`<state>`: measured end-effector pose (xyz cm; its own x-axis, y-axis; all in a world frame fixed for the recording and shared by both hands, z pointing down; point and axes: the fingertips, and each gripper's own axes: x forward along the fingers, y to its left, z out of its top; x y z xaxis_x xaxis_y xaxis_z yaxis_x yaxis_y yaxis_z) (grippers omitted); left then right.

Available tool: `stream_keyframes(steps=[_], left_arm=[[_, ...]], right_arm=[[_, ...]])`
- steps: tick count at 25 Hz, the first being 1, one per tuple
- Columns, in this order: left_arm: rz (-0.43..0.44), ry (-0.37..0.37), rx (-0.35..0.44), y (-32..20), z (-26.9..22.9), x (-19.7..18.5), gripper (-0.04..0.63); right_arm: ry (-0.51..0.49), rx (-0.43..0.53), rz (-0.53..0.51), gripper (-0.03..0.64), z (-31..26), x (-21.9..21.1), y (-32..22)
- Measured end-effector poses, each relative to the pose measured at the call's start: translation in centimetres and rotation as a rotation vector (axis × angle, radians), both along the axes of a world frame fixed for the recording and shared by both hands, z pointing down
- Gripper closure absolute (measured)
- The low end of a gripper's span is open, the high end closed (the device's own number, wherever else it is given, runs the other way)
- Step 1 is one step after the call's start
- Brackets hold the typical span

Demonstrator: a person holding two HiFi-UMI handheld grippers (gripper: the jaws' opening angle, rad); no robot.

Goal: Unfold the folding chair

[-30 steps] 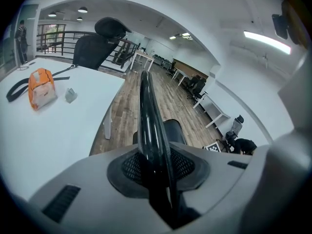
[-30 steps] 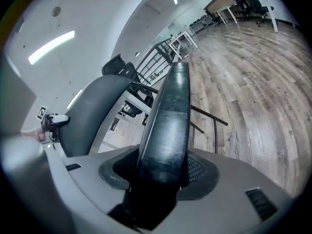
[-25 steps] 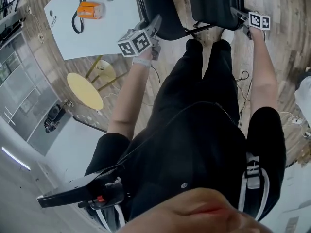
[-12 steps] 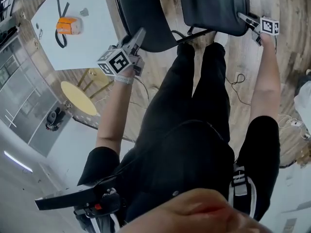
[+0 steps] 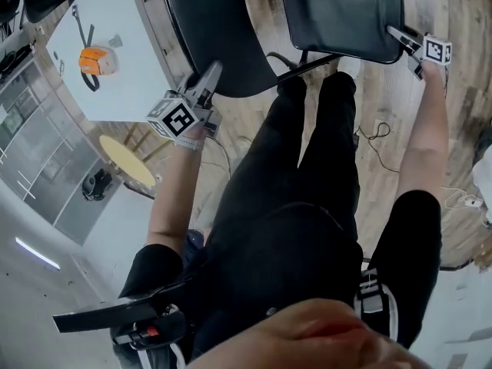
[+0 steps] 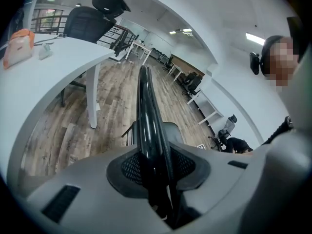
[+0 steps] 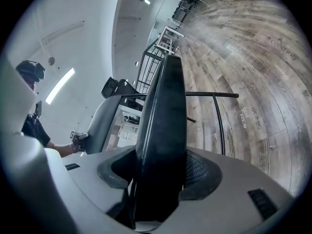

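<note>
Folding chair [image 5: 231, 44]: two black panels, one at each claw, stood over the wooden floor [image 5: 384, 121].
Left claw [image 5: 204, 81]: clenched on the edge of the thin panel [image 6: 148, 116], which ran straight out from between its jaws.
Right claw [image 5: 406, 40]: grasping the thick panel [image 7: 163, 126], with a pad pressed to each face.
White table [image 5: 115, 21]: off to the left claw's left, bearing an orange object [image 5: 97, 60].
Yellow stool [image 5: 127, 160]: behind the left claw, on the floor.

A wooden plank floor [image 5: 400, 114] carries a white table [image 5: 131, 79], a round yellow stool [image 5: 127, 162] beside it, a loose black cable [image 5: 377, 138] and the folding chair [image 5: 338, 14]. On the table lie an orange pouch [image 5: 98, 60] and a black strap [image 5: 79, 23].
</note>
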<state>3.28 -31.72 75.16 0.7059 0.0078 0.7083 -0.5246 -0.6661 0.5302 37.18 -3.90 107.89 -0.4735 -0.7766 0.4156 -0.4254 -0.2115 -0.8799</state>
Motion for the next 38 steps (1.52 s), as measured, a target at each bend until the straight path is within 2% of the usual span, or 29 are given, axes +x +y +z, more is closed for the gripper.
stream_keyframes(steps=[7, 12, 15, 19, 23, 26, 27, 30, 35, 38], left_arm=[[0.038, -0.009, 0.001, 2.4, 0.6, 2.8, 0.497], [0.031, -0.026, -0.011, 3.3, 1.6, 3.4, 0.497], [0.042, -0.022, -0.017, 3.7, 2.1, 4.1, 0.497], [0.09, -0.005, -0.013, 5.2, 1.9, 6.0, 0.497], [0.084, -0.013, -0.012, 5.3, 2.0, 6.2, 0.497], [0.125, -0.022, 0.023, 5.0, 2.1, 6.3, 0.486], [0.149, -0.031, 0.046, 5.0, 2.1, 6.3, 0.479], [0.197, -0.076, 0.1, 5.0, 2.2, 5.9, 0.42], [0.175, -0.107, 0.218, 3.5, 0.1, 5.6, 0.385], [0.179, -0.09, 0.297, 2.5, -2.4, 5.9, 0.385]], right_arm=[[0.007, -0.021, 0.017, 0.368, 2.4, 2.1, 1.8], [0.001, -0.054, 0.042, 0.357, 4.6, 3.3, 3.4], [0.025, -0.065, 0.047, 0.344, 5.5, 4.1, 4.0], [0.117, -0.062, 0.025, 0.336, 6.4, 5.4, 4.1], [0.087, -0.119, 0.057, 0.33, 6.9, 5.0, 5.0], [0.103, -0.103, 0.071, 0.328, 6.6, 5.2, 4.8], [0.127, -0.106, 0.07, 0.328, 6.5, 5.4, 4.7], [0.286, -0.123, 0.048, 0.328, 5.8, 6.3, 4.3], [0.488, -0.143, 0.11, 0.328, 2.3, 9.2, 4.2], [0.58, -0.094, 0.161, 0.328, -2.8, 9.8, 2.8]])
